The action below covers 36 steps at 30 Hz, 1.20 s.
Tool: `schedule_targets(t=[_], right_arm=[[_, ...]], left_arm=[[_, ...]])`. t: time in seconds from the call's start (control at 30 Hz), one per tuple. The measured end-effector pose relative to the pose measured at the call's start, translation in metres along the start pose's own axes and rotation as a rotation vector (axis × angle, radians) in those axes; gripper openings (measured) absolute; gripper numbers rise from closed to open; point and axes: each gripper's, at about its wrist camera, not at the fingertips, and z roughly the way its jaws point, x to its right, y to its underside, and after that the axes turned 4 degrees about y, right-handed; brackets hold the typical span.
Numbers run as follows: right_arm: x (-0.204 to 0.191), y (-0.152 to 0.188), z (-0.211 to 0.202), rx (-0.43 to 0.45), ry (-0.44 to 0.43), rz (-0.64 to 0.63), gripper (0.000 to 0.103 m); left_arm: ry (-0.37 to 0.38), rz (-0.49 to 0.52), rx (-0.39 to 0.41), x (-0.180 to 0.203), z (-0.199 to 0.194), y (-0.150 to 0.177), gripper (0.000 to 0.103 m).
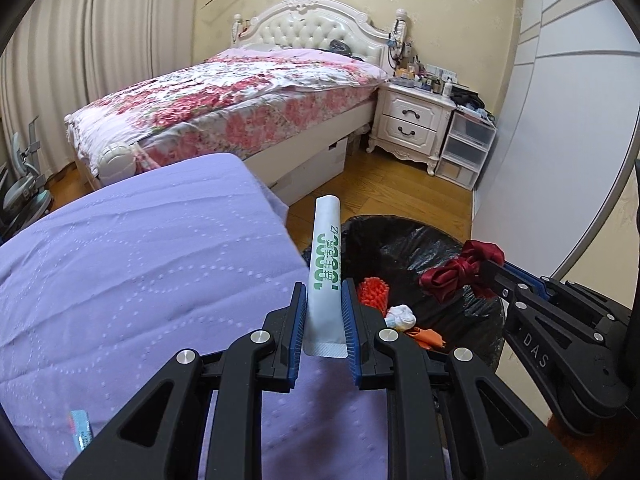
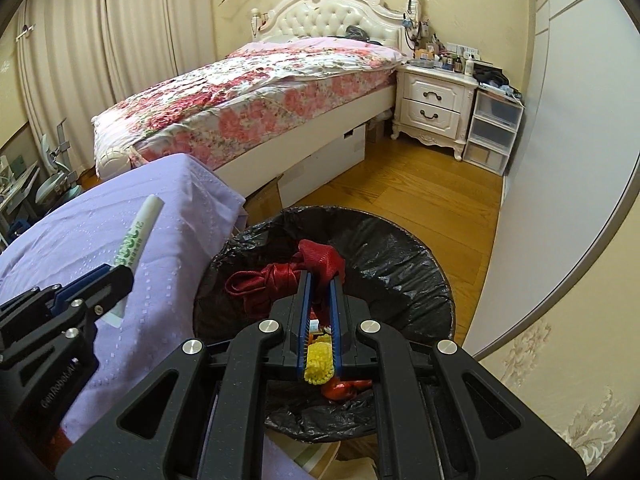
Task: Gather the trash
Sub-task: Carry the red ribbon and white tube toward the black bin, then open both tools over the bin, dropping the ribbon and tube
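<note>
The left gripper [image 1: 323, 300] pinches a white sachet [image 1: 326, 264] with green print between its blue pads; the sachet stands almost upright, and its sealed lower end shows between the fingers. In the right wrist view this sachet [image 2: 138, 236] is above the purple cover [image 2: 160, 216], to the left of the bin [image 2: 400, 248]. The right gripper [image 2: 320, 280] is pressed together on a dark red ribbon [image 2: 276, 276], which bunches at the fingertips and hangs over the open bin. In the left wrist view the ribbon [image 1: 460, 268] is at the right side, over the bin's [image 1: 400, 240] far right part. The bin is lined with a black bag and stands on the wood floor [image 2: 420, 184], just beside the purple cover's [image 1: 140, 248] right edge. Inside the bin lie an orange brush-like piece [image 1: 374, 290], a small white crumpled piece [image 1: 402, 316] and some orange scraps. In the right wrist view a yellow fuzzy piece [image 2: 318, 364] shows between the fingers, low in the bin. Far behind is a bed [image 1: 224, 104] with a pink flowered cover, and to its right a white nightstand [image 1: 412, 120] with two drawers, then a plastic drawer unit [image 1: 466, 148].
</note>
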Motion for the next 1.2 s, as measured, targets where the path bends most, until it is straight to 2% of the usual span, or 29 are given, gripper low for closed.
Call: schedule_targets(t=[0.3, 0.4, 0.43, 0.5, 0.7, 0.73, 0.8, 1.2], right_arm=[[0.011, -0.004, 0.014, -0.017, 0.010, 0.031, 0.009], [0.014, -0.003, 0.018, -0.027, 0.014, 0.038, 0.012], [0.016, -0.004, 0.019, -0.026, 0.017, 0.041, 0.015], [0.017, -0.003, 0.020, -0.027, 0.024, 0.044, 0.025], [0.019, -0.002, 0.020, -0.030, 0.041, 0.048, 0.030], [0.019, -0.002, 0.020, -0.029, 0.043, 0.047, 0.035], [0.017, 0.000, 0.017, -0.023, 0.046, 0.046, 0.038], [-0.009, 0.017, -0.013, -0.018, -0.028, 0.007, 0.044]], left_arm=[[-0.006, 0.033, -0.035, 0.013, 0.027, -0.008, 0.019], [-0.004, 0.040, -0.054, 0.014, 0.034, -0.010, 0.021], [-0.006, 0.038, -0.059, 0.014, 0.035, -0.010, 0.026], [-0.012, 0.028, -0.056, 0.012, 0.035, -0.010, 0.046], [-0.039, 0.006, -0.035, 0.004, 0.027, -0.010, 0.065], [-0.045, 0.001, -0.033, 0.001, 0.025, -0.010, 0.066], [-0.048, -0.013, -0.035, -0.004, 0.021, -0.009, 0.066], [-0.117, -0.070, -0.018, -0.046, -0.031, 0.013, 0.070]])
